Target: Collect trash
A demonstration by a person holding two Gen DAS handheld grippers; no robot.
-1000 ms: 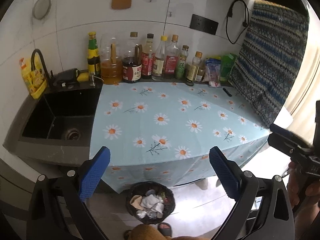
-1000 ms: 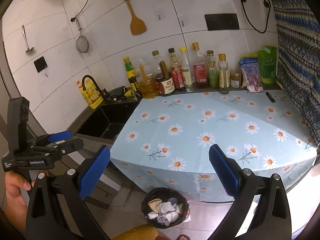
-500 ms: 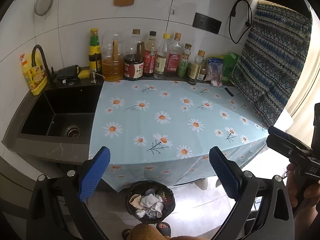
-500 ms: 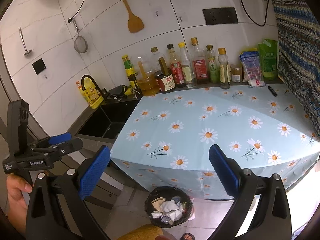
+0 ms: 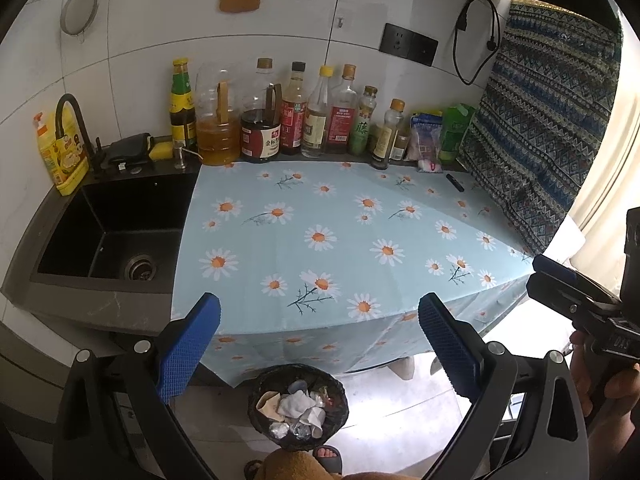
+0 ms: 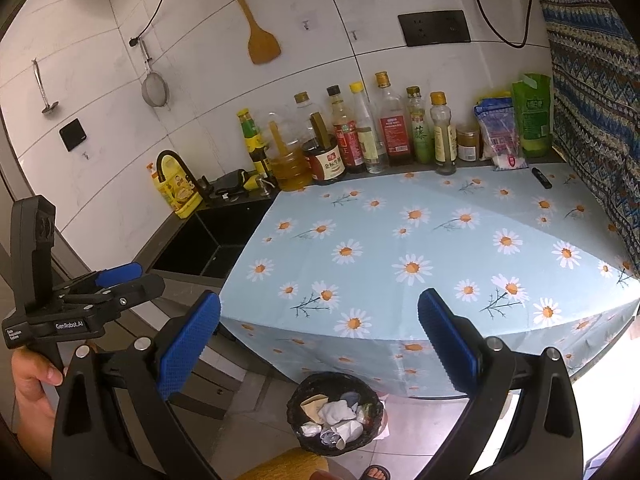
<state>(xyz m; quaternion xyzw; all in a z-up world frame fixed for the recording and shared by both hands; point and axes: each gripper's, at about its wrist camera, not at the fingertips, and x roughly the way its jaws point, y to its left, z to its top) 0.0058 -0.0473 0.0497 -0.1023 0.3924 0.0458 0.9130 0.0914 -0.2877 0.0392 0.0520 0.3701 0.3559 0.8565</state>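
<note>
Both the left gripper (image 5: 319, 336) and right gripper (image 6: 319, 336) hang spread and empty; the full trash bin (image 5: 297, 406) sits on the floor at six o'clock under the daisy tablecloth (image 5: 320, 236); scan the counter before retreating.

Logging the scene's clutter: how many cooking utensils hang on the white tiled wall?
3: a wooden spatula above the bottles, a round metal mesh strainer left of it, and a slim metal utensil farthest left. More may hang out of frame.
</note>
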